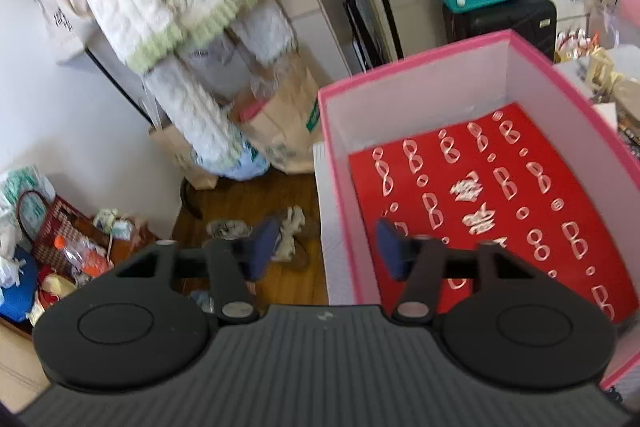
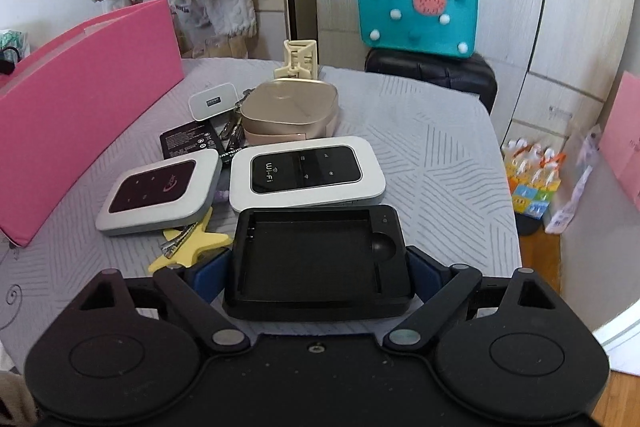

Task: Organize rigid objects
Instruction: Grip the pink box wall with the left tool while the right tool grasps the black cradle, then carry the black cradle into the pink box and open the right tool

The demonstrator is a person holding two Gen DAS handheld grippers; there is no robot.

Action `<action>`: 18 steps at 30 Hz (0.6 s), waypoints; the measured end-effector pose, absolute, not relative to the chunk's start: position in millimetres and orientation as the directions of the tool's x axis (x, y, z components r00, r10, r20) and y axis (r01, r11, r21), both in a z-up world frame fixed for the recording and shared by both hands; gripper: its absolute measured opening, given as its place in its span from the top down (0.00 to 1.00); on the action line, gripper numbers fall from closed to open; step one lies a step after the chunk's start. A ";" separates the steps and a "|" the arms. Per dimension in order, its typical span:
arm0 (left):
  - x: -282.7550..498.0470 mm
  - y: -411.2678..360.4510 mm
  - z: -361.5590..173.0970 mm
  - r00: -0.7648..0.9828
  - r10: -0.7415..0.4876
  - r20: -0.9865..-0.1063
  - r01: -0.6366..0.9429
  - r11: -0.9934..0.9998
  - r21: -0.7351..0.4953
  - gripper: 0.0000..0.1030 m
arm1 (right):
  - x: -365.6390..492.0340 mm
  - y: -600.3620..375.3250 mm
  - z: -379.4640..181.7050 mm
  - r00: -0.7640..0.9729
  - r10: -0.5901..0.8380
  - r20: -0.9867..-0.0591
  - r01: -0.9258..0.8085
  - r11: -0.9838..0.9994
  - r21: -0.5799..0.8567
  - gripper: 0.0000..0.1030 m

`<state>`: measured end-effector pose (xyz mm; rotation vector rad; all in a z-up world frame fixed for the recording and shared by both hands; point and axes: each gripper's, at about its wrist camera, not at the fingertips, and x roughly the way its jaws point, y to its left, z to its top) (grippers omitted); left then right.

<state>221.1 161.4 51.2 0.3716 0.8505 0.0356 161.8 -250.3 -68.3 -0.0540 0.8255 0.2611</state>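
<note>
My right gripper [image 2: 318, 277] is shut on a black charger cradle [image 2: 318, 259], holding it by its sides just above the grey tablecloth [image 2: 440, 147]. Ahead lie a white Wi-Fi router [image 2: 306, 171], a smaller grey router with a maroon face [image 2: 158, 191], a black battery [image 2: 190, 143], a white USB charger [image 2: 212, 101], a gold case [image 2: 290, 113], a cream hair claw [image 2: 298, 61] and a yellow star clip [image 2: 192, 241]. My left gripper [image 1: 326, 251] is open and empty, hovering over the left wall of the pink box [image 1: 440, 67], whose floor holds a red patterned sheet [image 1: 500, 207].
The pink box [image 2: 80, 107] stands on the table's left side in the right wrist view. A teal felt bag [image 2: 416, 11] sits on a black suitcase [image 2: 432, 71] behind the table. Clothes hang on a rack [image 1: 168, 7]. Bags and clutter cover the wooden floor [image 1: 248, 195].
</note>
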 end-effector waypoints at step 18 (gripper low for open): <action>251.8 183.0 18.9 0.516 0.037 -0.856 0.180 0.972 0.150 0.90 | 167.2 -246.2 -59.7 0.673 0.156 -0.723 -0.199 0.980 0.026 0.09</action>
